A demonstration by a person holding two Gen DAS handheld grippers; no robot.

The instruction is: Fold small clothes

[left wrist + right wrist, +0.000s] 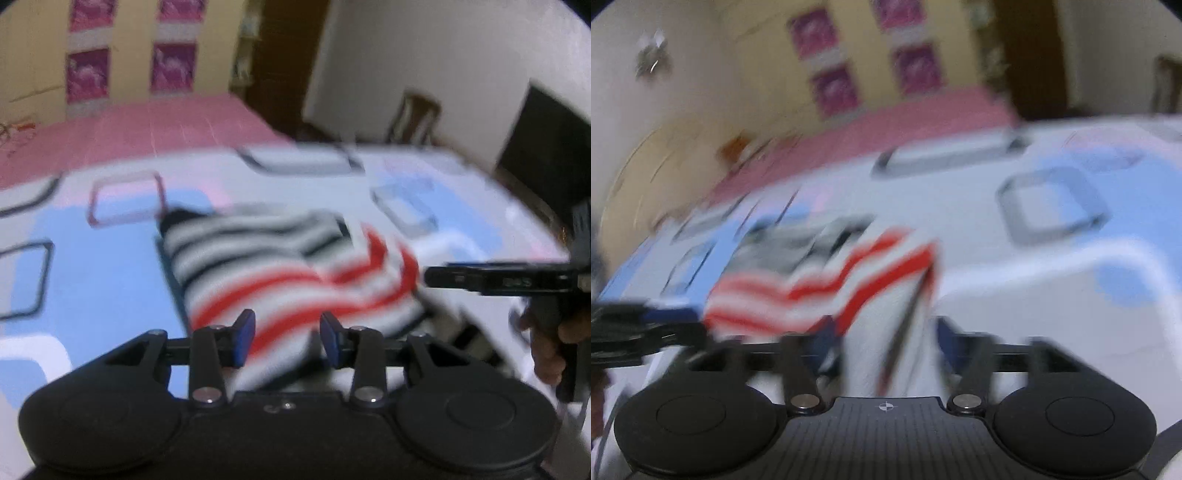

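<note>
A small striped garment [288, 273], white with black stripes at the far end and red stripes near me, lies bunched on the bed. My left gripper [288, 336] is open, its blue pads either side of the garment's near edge, with cloth between them. My right gripper [886, 347] is open too; the garment [827, 288] hangs lifted between its blurred fingers. The right gripper also shows in the left wrist view [491, 277], reaching in from the right at the garment's edge. Both views are motion-blurred.
The bedsheet [92, 280] is white and light blue with rounded square outlines. A pink blanket [147, 129] lies behind it. A wooden chair [413, 118] and a dark screen [546, 136] stand at the right by the wall.
</note>
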